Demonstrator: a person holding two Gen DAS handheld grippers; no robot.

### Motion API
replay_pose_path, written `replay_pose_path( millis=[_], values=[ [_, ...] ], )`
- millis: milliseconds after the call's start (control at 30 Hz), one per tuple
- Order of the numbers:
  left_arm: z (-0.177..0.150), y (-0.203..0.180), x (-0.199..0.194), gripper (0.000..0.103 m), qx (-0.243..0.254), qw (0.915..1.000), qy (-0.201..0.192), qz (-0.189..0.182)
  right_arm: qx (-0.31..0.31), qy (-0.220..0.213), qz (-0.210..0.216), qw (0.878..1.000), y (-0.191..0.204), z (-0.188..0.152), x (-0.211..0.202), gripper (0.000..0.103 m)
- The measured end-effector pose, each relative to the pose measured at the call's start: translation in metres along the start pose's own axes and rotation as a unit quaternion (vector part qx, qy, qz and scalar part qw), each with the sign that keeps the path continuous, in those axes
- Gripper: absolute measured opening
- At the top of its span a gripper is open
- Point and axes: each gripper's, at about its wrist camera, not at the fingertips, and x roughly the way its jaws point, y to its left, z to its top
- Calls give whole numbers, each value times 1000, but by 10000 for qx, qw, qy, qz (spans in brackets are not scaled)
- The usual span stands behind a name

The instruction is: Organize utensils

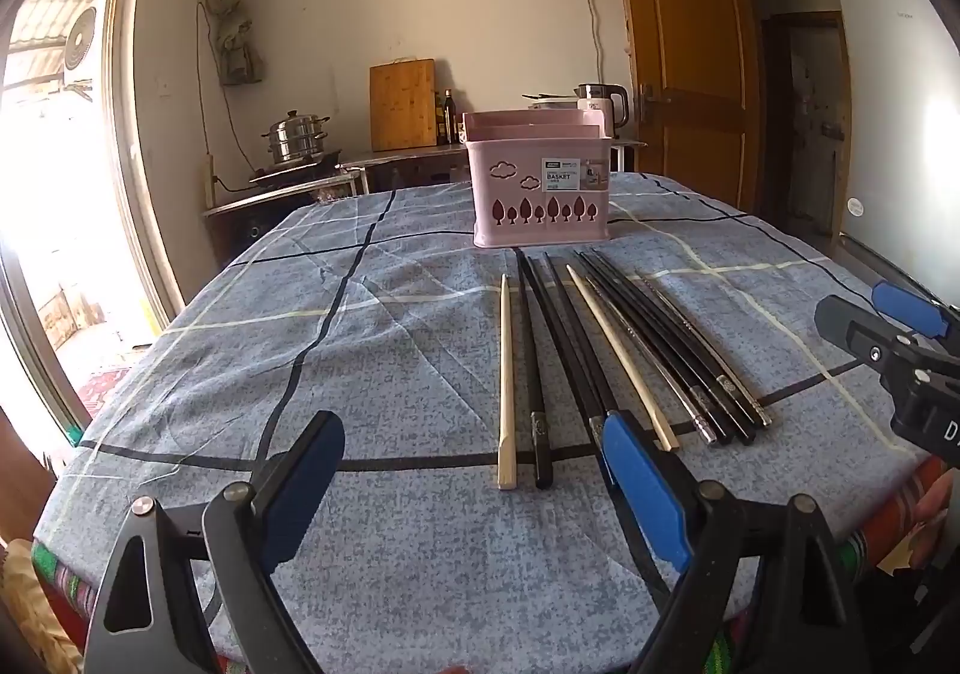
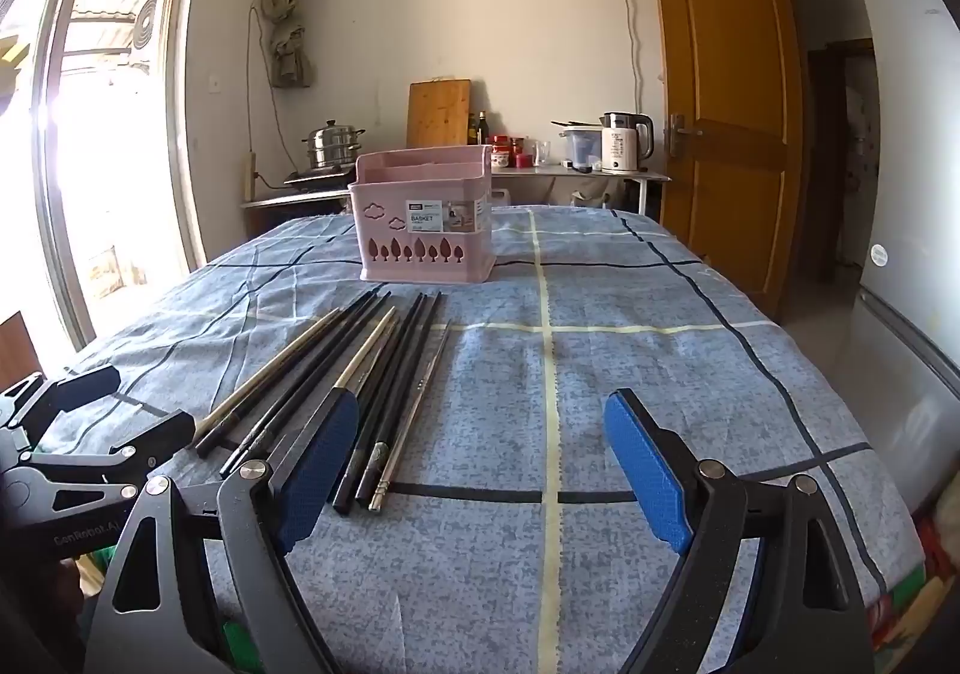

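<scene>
Several chopsticks [image 1: 600, 350] lie side by side on the blue checked tablecloth, mostly black, two pale wooden [image 1: 506, 380], a few with metal ends. Behind their far tips stands a pink utensil basket [image 1: 540, 188]. My left gripper [image 1: 474, 488] hovers open above the near ends of the chopsticks, nothing between its blue pads. In the right wrist view the same chopsticks [image 2: 384, 380] lie left of centre, the basket [image 2: 423, 221] beyond. My right gripper [image 2: 480, 470] is open over bare cloth to their right, and it shows at the right edge of the left wrist view [image 1: 888, 326].
The table [image 2: 660, 374] fills the foreground; its near edge shows a striped cloth underneath. A counter along the back wall holds a steamer pot [image 2: 333, 143], cutting board, bottles and a kettle [image 2: 627, 143]. A wooden door and a fridge [image 2: 912, 206] stand at the right.
</scene>
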Motion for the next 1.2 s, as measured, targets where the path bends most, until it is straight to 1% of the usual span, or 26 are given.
replay_pose_path(
  millis=[1200],
  values=[
    [2,1,4,88,-23,9999,29,-117,-10,13,-6,10000,-1,1,1,85]
  ],
)
